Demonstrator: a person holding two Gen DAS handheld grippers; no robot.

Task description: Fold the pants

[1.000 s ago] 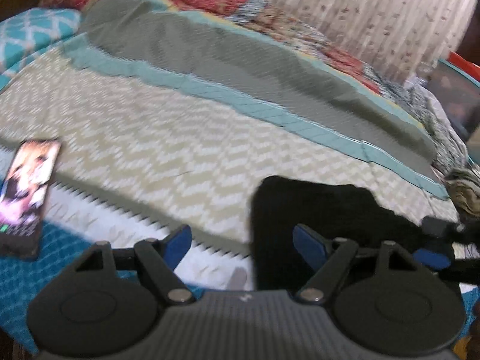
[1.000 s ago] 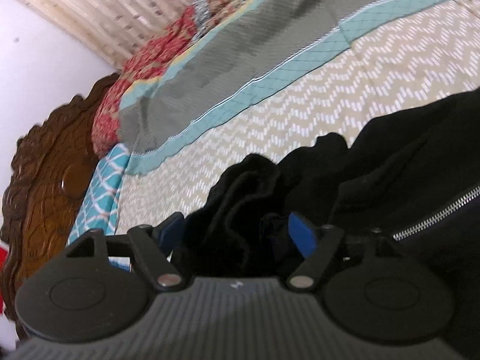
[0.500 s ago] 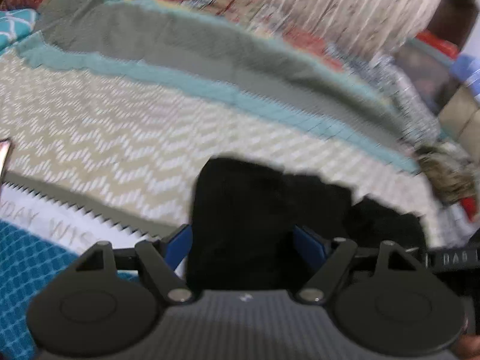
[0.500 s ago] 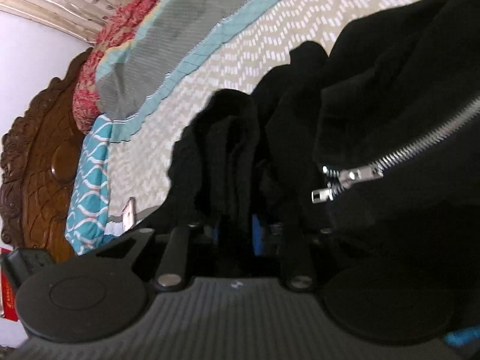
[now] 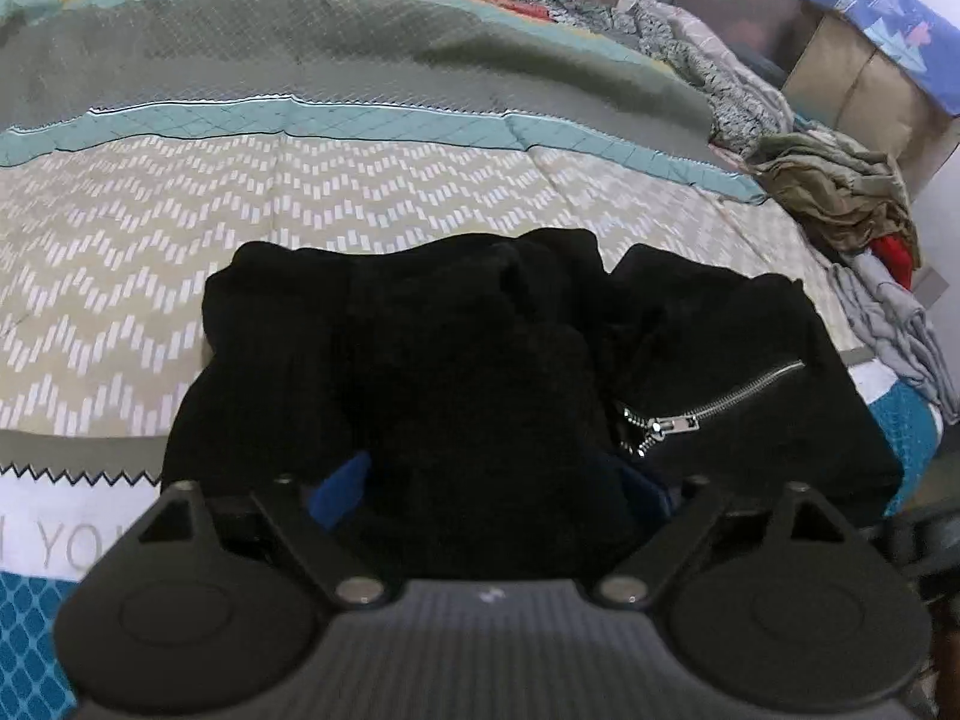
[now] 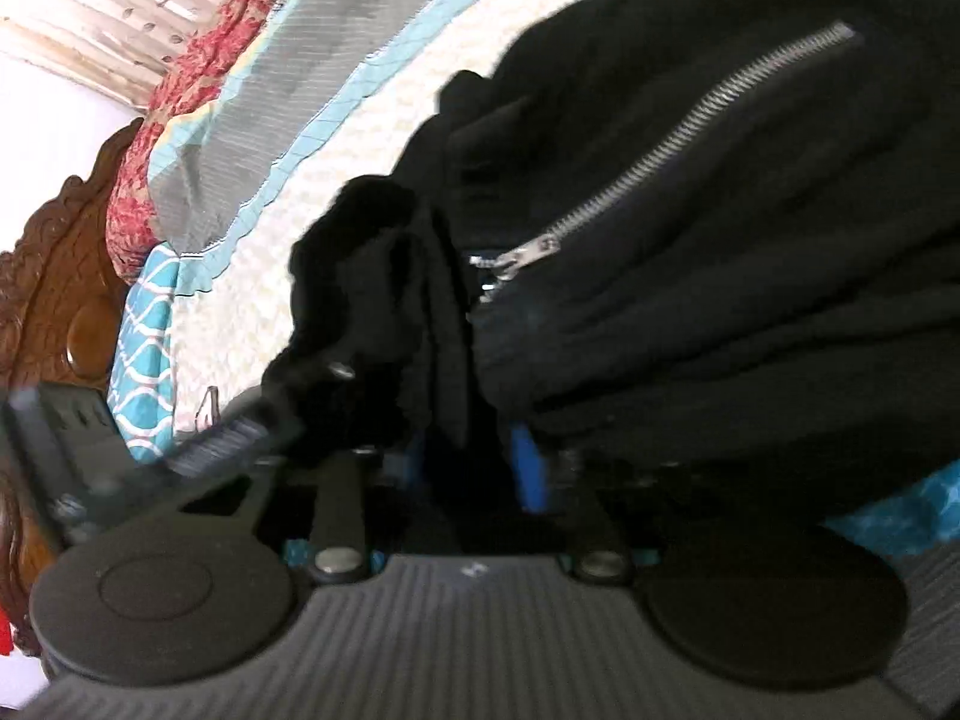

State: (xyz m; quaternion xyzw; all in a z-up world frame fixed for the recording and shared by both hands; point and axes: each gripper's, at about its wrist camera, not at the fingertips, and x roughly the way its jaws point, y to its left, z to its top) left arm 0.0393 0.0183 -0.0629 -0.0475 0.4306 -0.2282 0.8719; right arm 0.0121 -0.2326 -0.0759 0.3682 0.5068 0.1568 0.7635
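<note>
The black pants (image 5: 480,360) lie bunched on the bed, with a silver pocket zipper (image 5: 714,399) showing on their right side. My left gripper (image 5: 492,480) stands open around a thick fold of the black cloth; one blue pad (image 5: 339,483) shows at the left, the other is mostly hidden by fabric. In the right wrist view the pants (image 6: 690,240) fill the frame, zipper (image 6: 678,156) running diagonally. My right gripper (image 6: 471,456) is shut on a fold of the pants; its blue pads (image 6: 528,468) stand close together with cloth between them.
The bed is covered by a beige chevron quilt (image 5: 210,228) with teal and grey bands. A pile of clothes (image 5: 840,192) lies at the far right edge. A carved wooden headboard (image 6: 54,276) and the left gripper's body (image 6: 180,444) show at left in the right wrist view.
The left gripper has swung right from the phone side and moved over the pants, with cloth now between its open jaws. The right gripper shut on a fold of the pants.
</note>
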